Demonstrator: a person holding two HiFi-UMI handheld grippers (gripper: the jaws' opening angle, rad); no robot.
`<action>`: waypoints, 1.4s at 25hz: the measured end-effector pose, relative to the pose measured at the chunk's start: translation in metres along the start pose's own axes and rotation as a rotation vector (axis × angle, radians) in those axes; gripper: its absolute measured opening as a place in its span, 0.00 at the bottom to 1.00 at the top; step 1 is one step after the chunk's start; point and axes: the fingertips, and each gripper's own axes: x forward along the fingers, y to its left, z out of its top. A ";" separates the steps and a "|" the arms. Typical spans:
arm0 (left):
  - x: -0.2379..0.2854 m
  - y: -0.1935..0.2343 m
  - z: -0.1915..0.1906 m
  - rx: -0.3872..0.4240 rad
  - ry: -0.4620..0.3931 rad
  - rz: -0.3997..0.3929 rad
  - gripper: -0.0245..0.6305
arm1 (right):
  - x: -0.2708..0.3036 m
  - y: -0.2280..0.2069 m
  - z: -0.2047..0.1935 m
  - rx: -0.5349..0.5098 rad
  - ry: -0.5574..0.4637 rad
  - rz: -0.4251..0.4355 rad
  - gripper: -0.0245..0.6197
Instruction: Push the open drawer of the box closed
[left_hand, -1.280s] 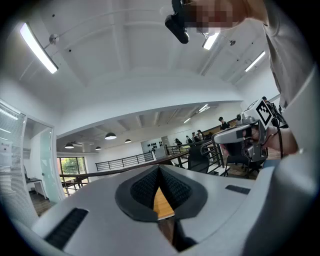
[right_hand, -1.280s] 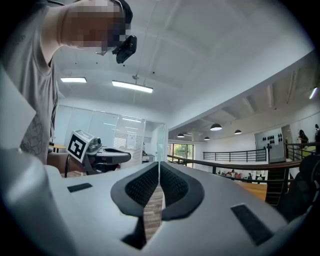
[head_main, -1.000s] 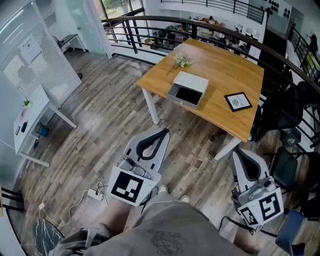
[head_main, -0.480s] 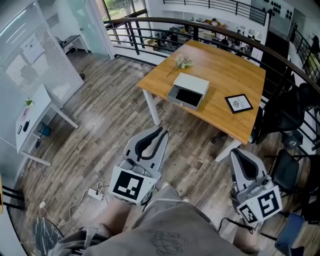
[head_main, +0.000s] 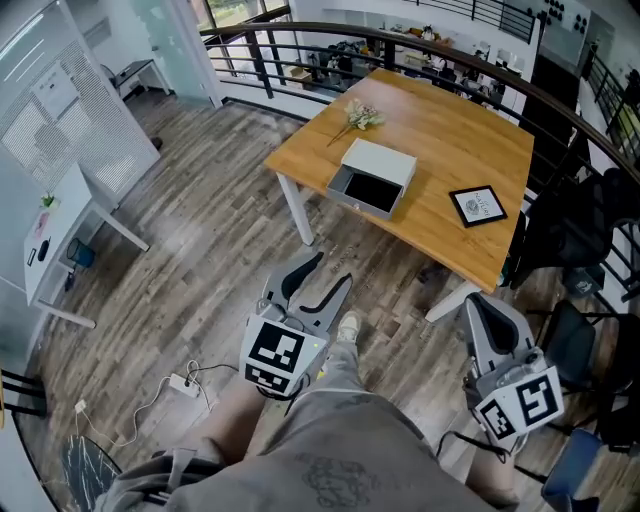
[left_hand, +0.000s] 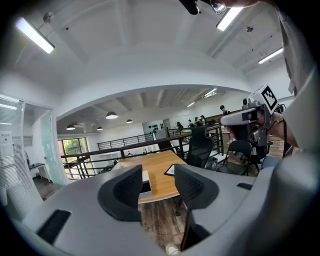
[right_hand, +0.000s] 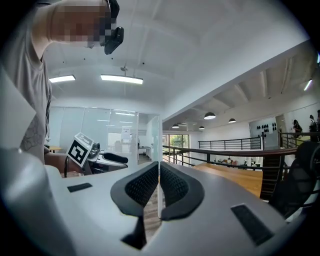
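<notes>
Wooden table (head_main: 450, 120) is seen at twelve o'clock, the box (head_main: 380, 160) on it, drawer (head_main: 368, 192) open. Left gripper (head_main: 333, 268) fingers are being spread, empty; right gripper (head_main: 480, 308) fingers are pressed together.

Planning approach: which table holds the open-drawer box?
The wooden table ahead, holding the box; the white table at left has none.

The grey left gripper (head_main: 335, 267), shut a second ago, is now opening its fingers (head_main: 328, 293); nothing lies between them.
</notes>
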 end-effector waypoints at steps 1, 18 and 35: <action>0.010 0.003 -0.005 -0.004 0.009 -0.003 0.37 | 0.005 -0.007 -0.004 -0.010 0.015 -0.012 0.10; 0.180 0.084 -0.132 -0.117 0.307 -0.079 0.37 | 0.153 -0.094 -0.056 0.063 0.189 -0.046 0.10; 0.319 0.116 -0.261 -0.248 0.628 -0.260 0.36 | 0.316 -0.138 -0.104 0.167 0.375 -0.013 0.10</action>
